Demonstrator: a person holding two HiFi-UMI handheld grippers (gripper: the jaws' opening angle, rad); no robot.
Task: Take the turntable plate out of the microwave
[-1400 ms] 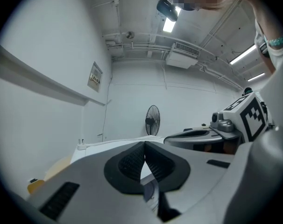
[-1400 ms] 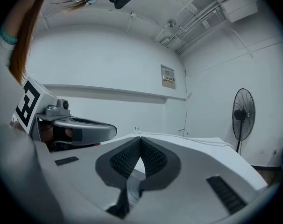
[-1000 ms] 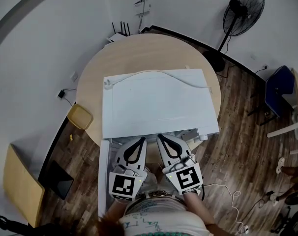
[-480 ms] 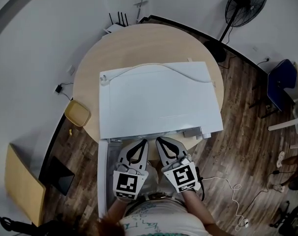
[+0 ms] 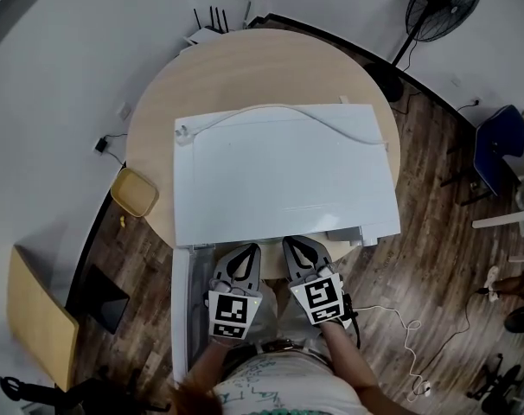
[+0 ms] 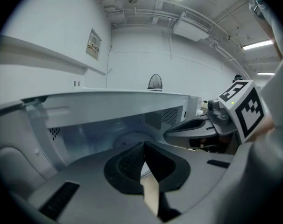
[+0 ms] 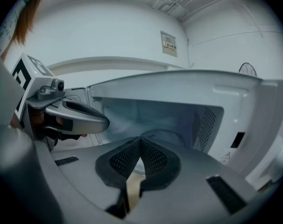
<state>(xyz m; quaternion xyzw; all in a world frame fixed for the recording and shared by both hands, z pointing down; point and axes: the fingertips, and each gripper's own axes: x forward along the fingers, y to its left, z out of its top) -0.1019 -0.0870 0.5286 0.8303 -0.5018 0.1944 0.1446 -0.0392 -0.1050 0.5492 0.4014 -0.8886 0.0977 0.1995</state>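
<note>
**Layout, referenced to the microwave (image 5: 279, 171).** The unit sits on a round table (image 5: 245, 67). Its door (image 5: 182, 318) is swung open at the front left corner, so the cavity is accessible.

**Left gripper (image 5: 247, 251).** It is positioned just in front of the cavity mouth, left of centre. The jaws are fully closed, pad against pad, and nothing is gripped.

**Right gripper (image 5: 294, 245).** It is positioned just beside the left unit, in front of the cavity mouth at centre. The jaws are likewise pressed together and empty.

**Turntable plate (image 7: 172, 135).** The plate lies flat on the cavity floor, inside the microwave. It is ahead of and beyond both sets of jaw tips. The plate is round and has no long axis; its near rim faces the grippers. Neither gripper is clearly the nearer. Judgement: the jaws must be opened before either can take the rim.

**View coverage.** In the head view the top panel of the microwave covers the cavity, so the plate does not show. Both gripper views look into the cavity and show the plate's rim behind the closed jaws. Each also shows the other gripper alongside.
</note>
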